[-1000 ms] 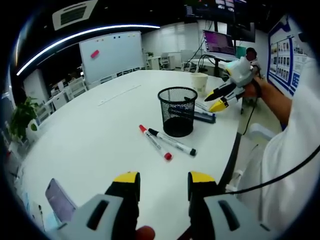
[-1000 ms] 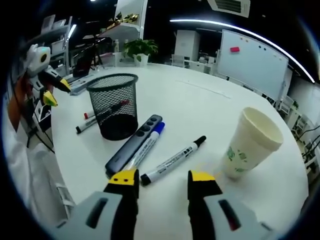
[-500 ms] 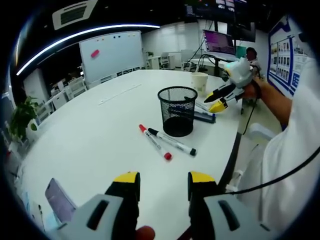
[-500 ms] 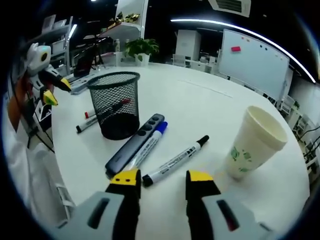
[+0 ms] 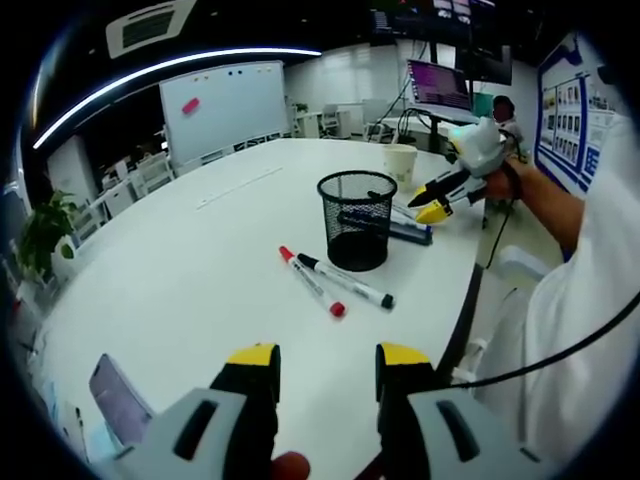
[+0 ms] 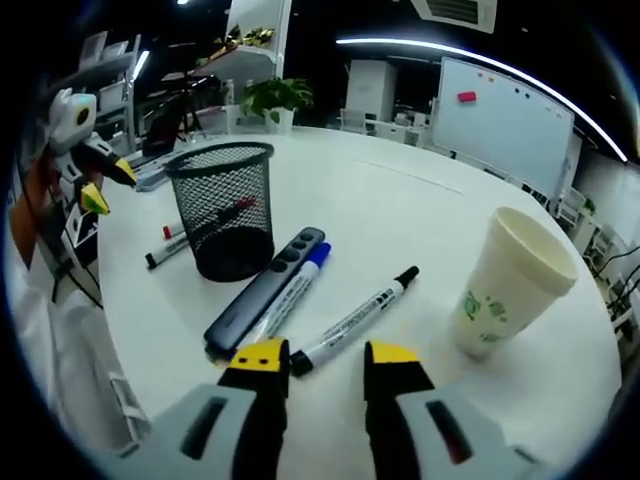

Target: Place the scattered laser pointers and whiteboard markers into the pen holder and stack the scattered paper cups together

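While my right tool (image 6: 316,352) hangs low with its jaws spread and nothing between them, the black marker (image 6: 355,320) lies on the counter (image 6: 420,215) just ahead of it, its butt end nearest the gap. Beside that marker, toward the holder (image 6: 222,210), lie the blue marker (image 6: 288,296) and the laser pointer (image 6: 265,291), side by side and touching or nearly so. The cup (image 6: 508,283) stands upright on the marker's other side, away from the holder.

My left tool (image 5: 327,353) is also spread and holding nothing, well back from the holder (image 5: 355,220). Between it and the holder lie a red marker (image 5: 310,282) and a second black marker (image 5: 346,282), close together.

My worries, as I judge them:
- The black marker lies slantwise to my right jaws, so a close on its end may pinch only the tip; it could pivot, roll off across the smooth counter or droop in the grip.
- Coming in a little toward the holder, I could catch the blue marker too and shove the pointer.
- The holder looks light; a marker striking its rim at an angle might tip it or push it along.
- The cup looks empty and light, so a swing away from the holder could knock it over.
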